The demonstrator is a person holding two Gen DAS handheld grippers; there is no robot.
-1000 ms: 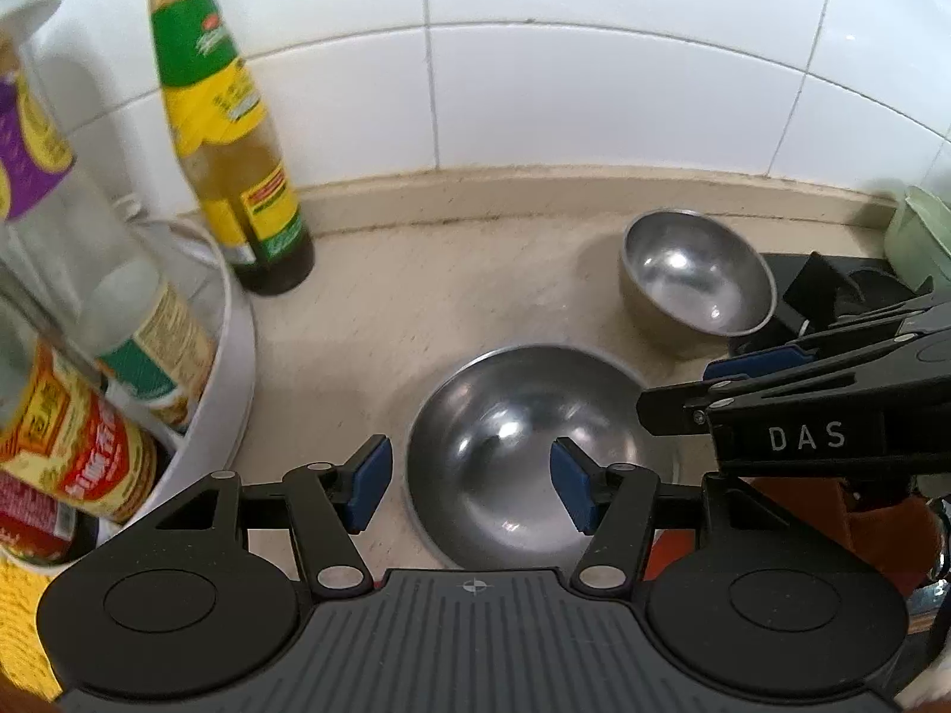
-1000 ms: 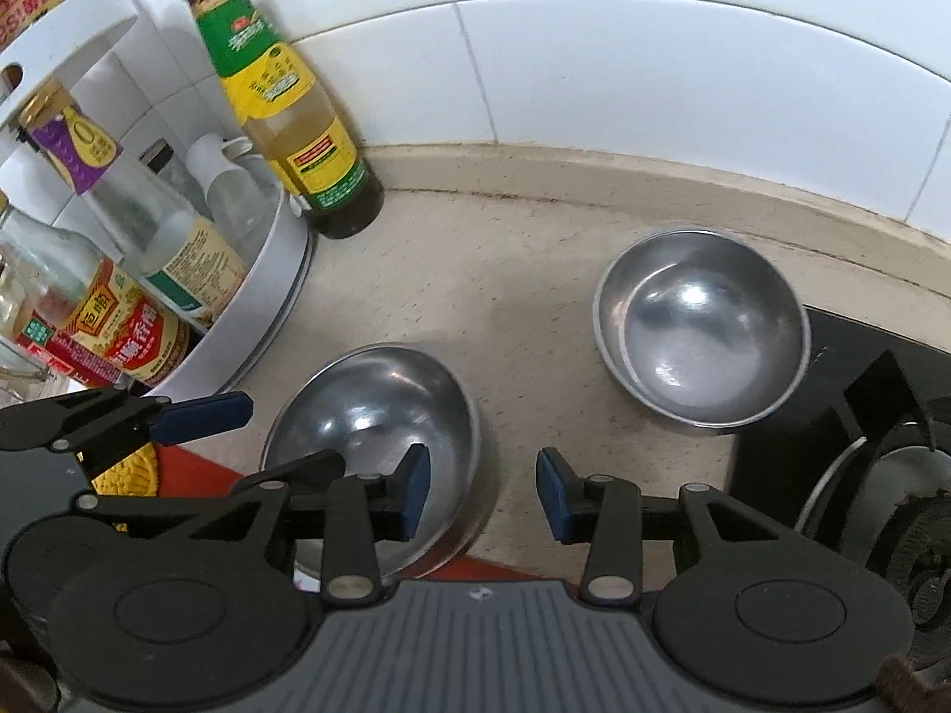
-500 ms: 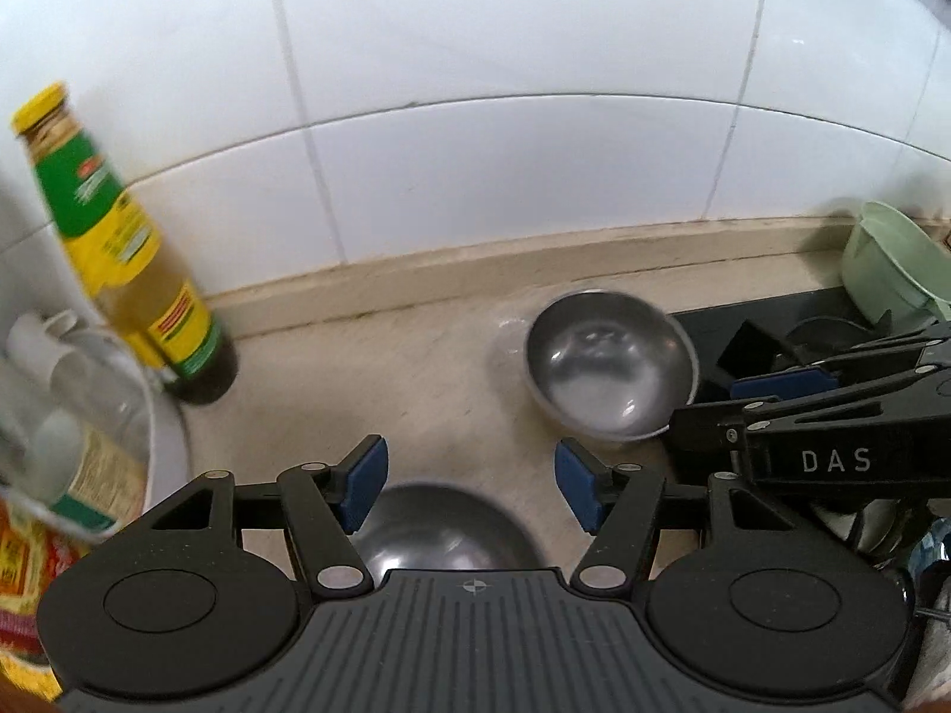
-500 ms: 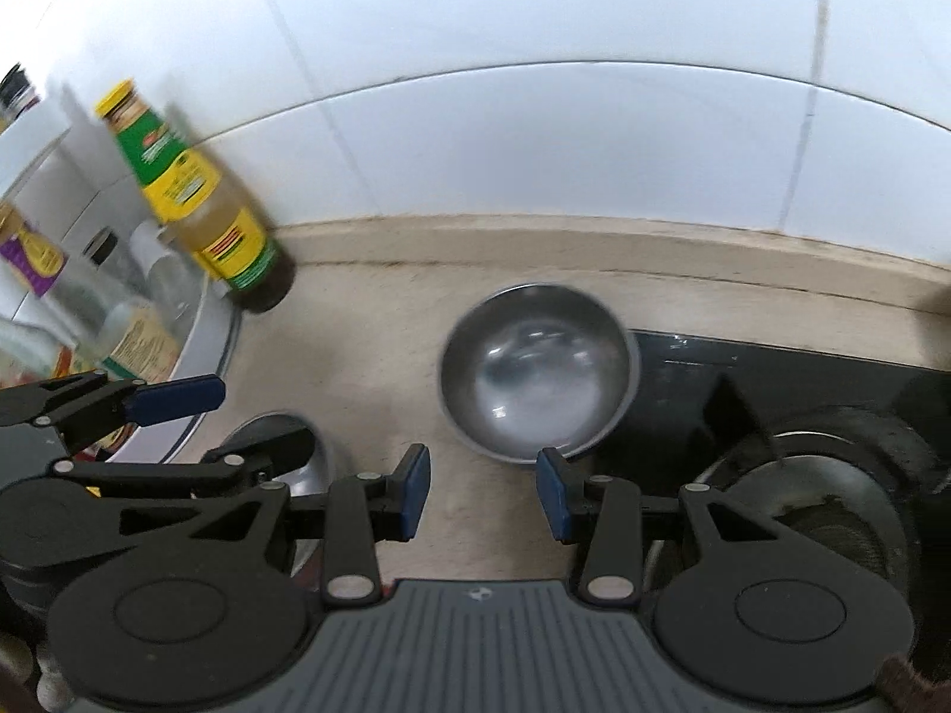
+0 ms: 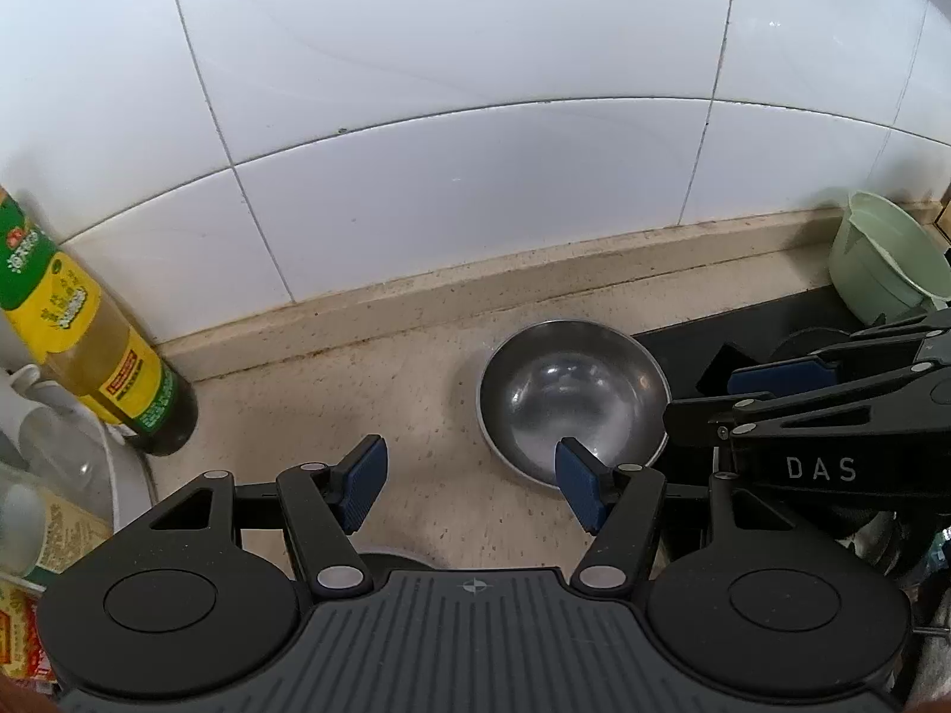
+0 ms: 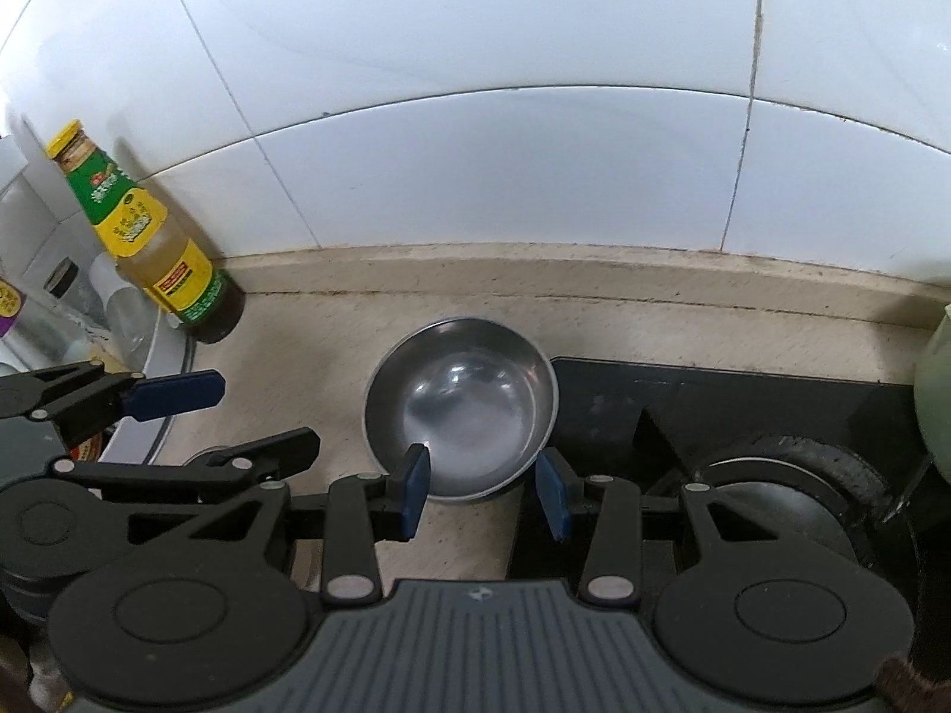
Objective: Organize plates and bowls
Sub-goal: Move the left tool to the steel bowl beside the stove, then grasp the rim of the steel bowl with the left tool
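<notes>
While both grippers hang over the speckled beige stone surface, a small round stainless-steel bowl sits empty and upright on it, near the raised ledge under the white tiled wall, with its right rim right at the edge of the black glass hob.

From the left-hand camera, the left gripper has its blue-padded fingers spread, having just opened a little wider, with only bare surface between them; its right pad overlaps the bowl's near rim in that view, though whether it touches I cannot tell. A sliver of a second steel bowl peeks out just beneath that gripper's body.

From the right-hand camera, the right gripper holds its fingers slightly apart, pinching nothing, poised at the near rim of the small bowl; contact cannot be judged.

Off to the left, a tall glass sauce bottle with a green and yellow label stands against the wall, beside a white round rack crowded with other bottles. At the far right, a pale green plastic bowl leans at the hob's far corner, near a burner ring.
</notes>
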